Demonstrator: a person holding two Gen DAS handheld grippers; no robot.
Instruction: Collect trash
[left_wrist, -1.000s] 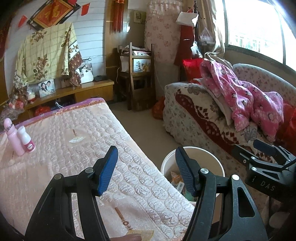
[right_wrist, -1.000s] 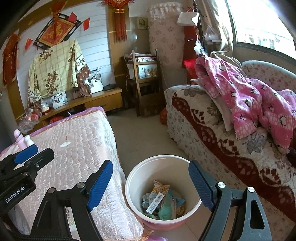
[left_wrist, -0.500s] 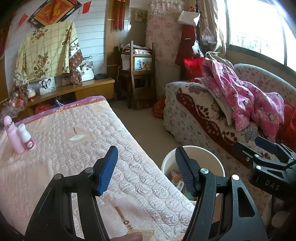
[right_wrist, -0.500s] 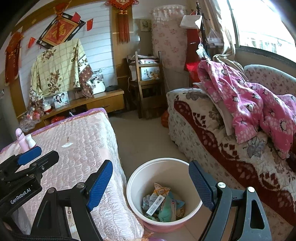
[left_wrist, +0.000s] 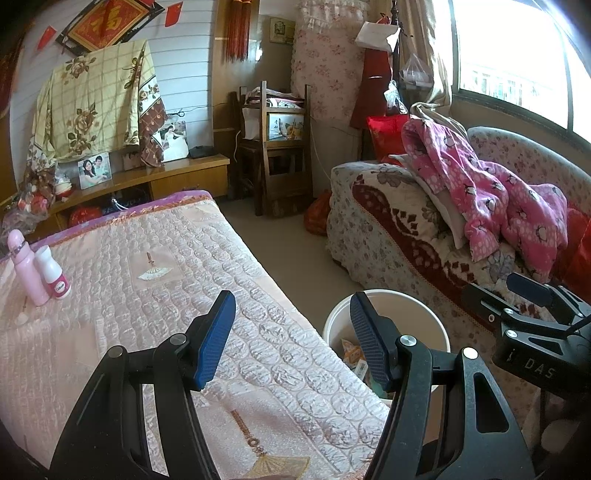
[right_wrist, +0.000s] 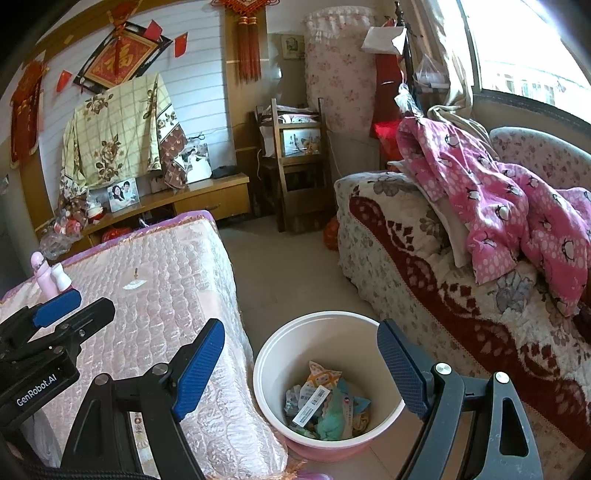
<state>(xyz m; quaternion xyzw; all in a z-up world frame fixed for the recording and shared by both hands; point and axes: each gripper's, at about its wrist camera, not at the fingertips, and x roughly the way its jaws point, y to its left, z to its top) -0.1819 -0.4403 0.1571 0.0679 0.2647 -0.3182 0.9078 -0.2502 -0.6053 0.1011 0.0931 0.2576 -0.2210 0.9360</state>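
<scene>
Both claws, your left claw (left_wrist: 291, 339) and right claw (right_wrist: 301, 363), hang wide and empty; nothing has shifted over the last second (no new pickup). Wrappers (right_wrist: 327, 408) sit in the bin (right_wrist: 273, 354) at six o'clock, beside the quilted desk (left_wrist: 155, 295).

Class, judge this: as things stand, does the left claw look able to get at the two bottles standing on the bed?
Probably yes. The left claw is open and empty, and the bottles stand upright on bare quilt with nothing between.
</scene>
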